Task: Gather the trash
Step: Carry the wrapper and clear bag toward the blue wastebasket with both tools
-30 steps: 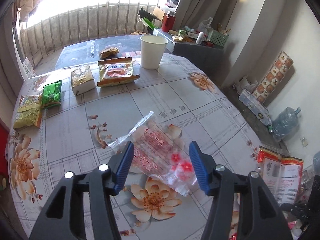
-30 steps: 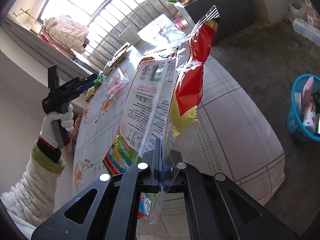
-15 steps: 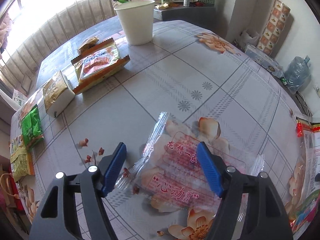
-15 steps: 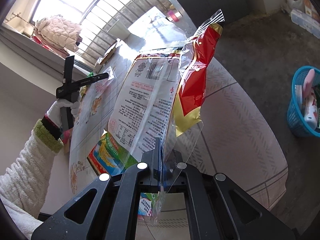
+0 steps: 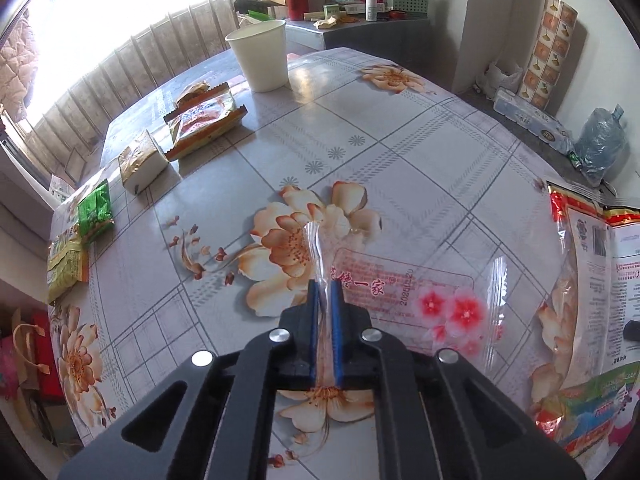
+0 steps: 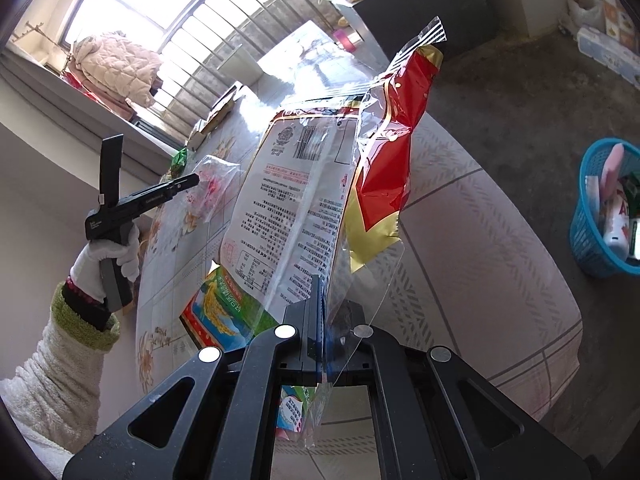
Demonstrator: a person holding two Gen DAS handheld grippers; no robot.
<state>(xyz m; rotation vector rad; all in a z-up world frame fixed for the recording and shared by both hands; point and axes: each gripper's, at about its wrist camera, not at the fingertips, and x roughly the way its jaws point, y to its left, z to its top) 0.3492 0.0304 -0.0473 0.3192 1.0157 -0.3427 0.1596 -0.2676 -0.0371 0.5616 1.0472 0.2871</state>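
My left gripper (image 5: 325, 294) is shut on a clear plastic wrapper (image 5: 416, 300) with red print and pink flowers, held just above the floral tablecloth (image 5: 360, 128). It also shows in the right wrist view (image 6: 212, 188), hanging from the left gripper (image 6: 192, 178). My right gripper (image 6: 320, 292) is shut on a large empty clear, red and gold bag (image 6: 304, 184), held up over the table edge. That bag shows at the right of the left wrist view (image 5: 592, 280).
A white paper cup (image 5: 262, 60) stands at the table's far side. An orange snack pack (image 5: 204, 120), a gold-topped box (image 5: 142, 160) and green packets (image 5: 94, 212) lie along the left. A blue basket (image 6: 604, 208) with items sits on the floor at right.
My left gripper closed on the clear flowered wrapper and lifted it off the table. The right gripper kept holding the big bag, nearly still.
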